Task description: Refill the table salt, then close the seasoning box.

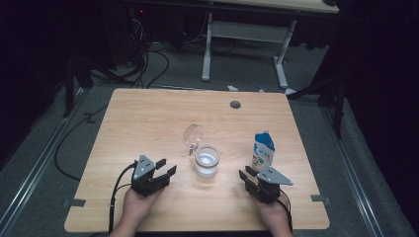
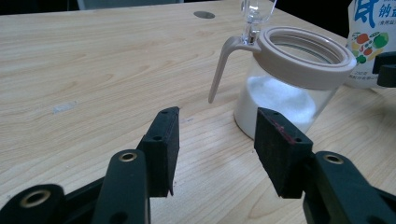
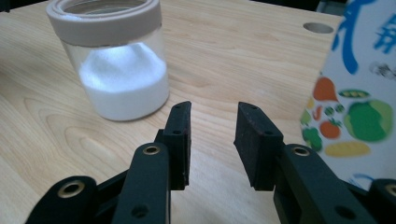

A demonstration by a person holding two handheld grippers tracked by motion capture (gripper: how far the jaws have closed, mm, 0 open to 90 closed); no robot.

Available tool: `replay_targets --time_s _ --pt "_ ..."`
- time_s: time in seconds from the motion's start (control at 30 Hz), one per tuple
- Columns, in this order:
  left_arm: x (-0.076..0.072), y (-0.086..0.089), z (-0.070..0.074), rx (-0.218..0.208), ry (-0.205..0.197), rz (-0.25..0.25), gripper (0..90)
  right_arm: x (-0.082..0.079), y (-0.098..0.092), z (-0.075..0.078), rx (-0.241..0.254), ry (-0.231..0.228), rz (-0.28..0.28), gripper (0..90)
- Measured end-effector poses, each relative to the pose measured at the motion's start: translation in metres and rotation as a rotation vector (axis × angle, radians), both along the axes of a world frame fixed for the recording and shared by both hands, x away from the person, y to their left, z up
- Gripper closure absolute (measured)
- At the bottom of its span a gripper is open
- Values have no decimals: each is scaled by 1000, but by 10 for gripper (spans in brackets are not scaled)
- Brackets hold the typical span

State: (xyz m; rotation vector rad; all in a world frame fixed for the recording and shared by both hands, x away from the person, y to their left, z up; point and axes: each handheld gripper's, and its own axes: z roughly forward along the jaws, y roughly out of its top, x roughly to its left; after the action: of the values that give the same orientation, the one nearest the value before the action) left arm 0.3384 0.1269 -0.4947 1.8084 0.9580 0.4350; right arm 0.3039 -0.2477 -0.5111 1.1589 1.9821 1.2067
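Tabletop (image 1: pixel 148 118) of pale wood-grain laminate, matt, rectangular with rounded corners, a round grey cable hole (image 1: pixel 235 104) near its far edge.

Clear glass jar with a beige plastic collar (image 1: pixel 206 161): cylindrical, roughly half filled with fine white granules, standing upright near the table's middle, between the two grippers. Its transparent domed lid (image 1: pixel 193 135) stands hinged open on the far side; a slim curved beige lever (image 2: pixel 220 70) hangs from the collar.

Small gable-topped paper carton, white and blue with printed vegetables (image 1: pixel 263 149): upright, right of the jar and apart from it, just beyond the right gripper.

Left gripper (image 1: pixel 162 168), black, angular, grey triangular plate on top: held in a hand near the front edge, left of the jar; flat rubbery pads spread, nothing between them.

Right gripper (image 1: pixel 248 174), same build: jaws parted, pads bare, touching neither carton nor jar.
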Motion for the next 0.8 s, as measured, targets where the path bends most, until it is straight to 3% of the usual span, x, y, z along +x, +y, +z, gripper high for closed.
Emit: replay_targets --time_s 0.23,0.43,0.57,0.8 --pt "9 -1 3 -11 10 19 510 10 10 6 -6 -15 11 670" --pt "17 -2 6 -20 2 32 585 20 20 11 8 -25 10 687" --pt "25 0 9 -54 -2 50 656 25 26 10 2 -23 7 720" --pt "37 -3 14 -56 -4 74 773 25 27 5 11 0 17 786"
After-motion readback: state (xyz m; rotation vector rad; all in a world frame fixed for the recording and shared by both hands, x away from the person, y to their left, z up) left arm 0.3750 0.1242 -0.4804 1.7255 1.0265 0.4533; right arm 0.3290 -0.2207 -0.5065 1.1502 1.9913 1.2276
